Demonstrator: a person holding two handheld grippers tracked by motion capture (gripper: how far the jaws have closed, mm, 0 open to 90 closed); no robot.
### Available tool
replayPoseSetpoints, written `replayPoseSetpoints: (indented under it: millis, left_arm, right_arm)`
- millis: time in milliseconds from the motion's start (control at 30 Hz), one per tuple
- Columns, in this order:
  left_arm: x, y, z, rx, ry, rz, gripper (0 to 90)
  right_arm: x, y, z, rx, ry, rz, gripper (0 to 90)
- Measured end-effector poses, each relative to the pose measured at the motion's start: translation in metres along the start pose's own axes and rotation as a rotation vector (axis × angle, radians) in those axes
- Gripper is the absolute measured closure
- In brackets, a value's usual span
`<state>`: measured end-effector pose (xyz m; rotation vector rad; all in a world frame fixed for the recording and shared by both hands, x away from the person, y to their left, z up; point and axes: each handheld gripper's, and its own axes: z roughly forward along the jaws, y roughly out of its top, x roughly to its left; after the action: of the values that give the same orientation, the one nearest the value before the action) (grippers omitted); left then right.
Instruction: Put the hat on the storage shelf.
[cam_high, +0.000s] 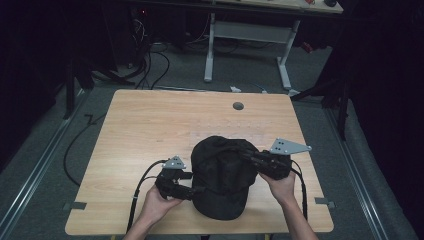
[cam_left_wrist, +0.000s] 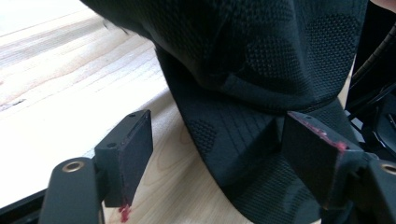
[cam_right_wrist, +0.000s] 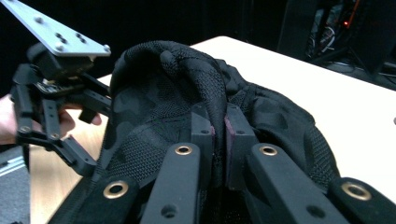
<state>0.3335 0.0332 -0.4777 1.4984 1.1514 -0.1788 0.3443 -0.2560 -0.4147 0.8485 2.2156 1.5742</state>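
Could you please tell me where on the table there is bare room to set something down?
The table is bare across its far half, from the black cap back to the round hole, and along its left side. The near middle is crowded: cap, left gripper and right gripper.

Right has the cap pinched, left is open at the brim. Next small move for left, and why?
Probably close the left gripper on the brim. Its jaws stand open with the brim's edge between them, pads not pressing, while the right gripper is already shut on a fold of the cap. A second grip would let both hands lift or turn it off the table.
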Motion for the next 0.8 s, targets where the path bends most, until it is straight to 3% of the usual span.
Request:
replayPoseSetpoints:
  millis: [167,333,500,733,800]
  left_arm:
    - [0.0,0.001,-0.001,0.003,-0.019,-0.003,30.3]
    - [-0.002,0.001,-0.002,0.026,-0.04,0.002,36.7]
    - [-0.004,0.001,-0.005,0.014,-0.059,0.011,42.9]
    - [-0.005,0.004,-0.011,0.025,-0.086,-0.017,47.2]
    - [-0.004,0.005,-0.013,0.027,-0.096,-0.029,53.0]
  right_arm:
    - [0.0,0.003,-0.002,-0.023,0.028,0.004,85.2]
    - [0.002,0.006,-0.001,-0.028,0.036,-0.018,85.1]
    - [0.003,0.008,0.0,-0.035,0.037,-0.026,85.1]
    - [0.004,0.011,0.001,-0.049,0.039,-0.042,84.9]
    - [0.005,0.012,0.001,-0.049,0.034,-0.047,84.7]
